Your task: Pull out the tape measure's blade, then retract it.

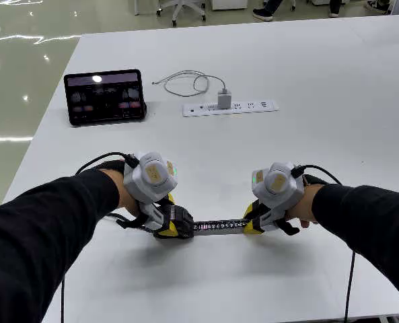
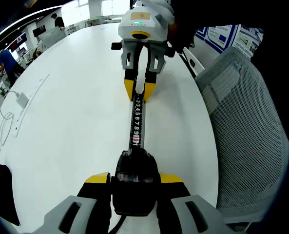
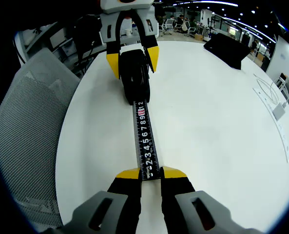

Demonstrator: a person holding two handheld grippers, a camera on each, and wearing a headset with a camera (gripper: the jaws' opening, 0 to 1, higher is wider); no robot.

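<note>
Head view: my left gripper (image 1: 173, 225) fingers clamp the black-and-yellow tape measure case (image 1: 177, 219) on the white counter (image 1: 307, 87). Left gripper view: its dark numbered blade (image 2: 136, 124) is partly drawn out. Right gripper view: my right gripper (image 3: 150, 173) fingers pinch the blade's tip

A dark tablet (image 1: 105, 96) stands propped at the bench's (image 1: 320, 81) far left. Beside it lies a white power strip (image 1: 246, 107) with a charger (image 1: 224, 99) plugged in, cable (image 1: 182, 82) looped behind. A grey mesh chair (image 2: 246, 122) adjoins the bench.
</note>
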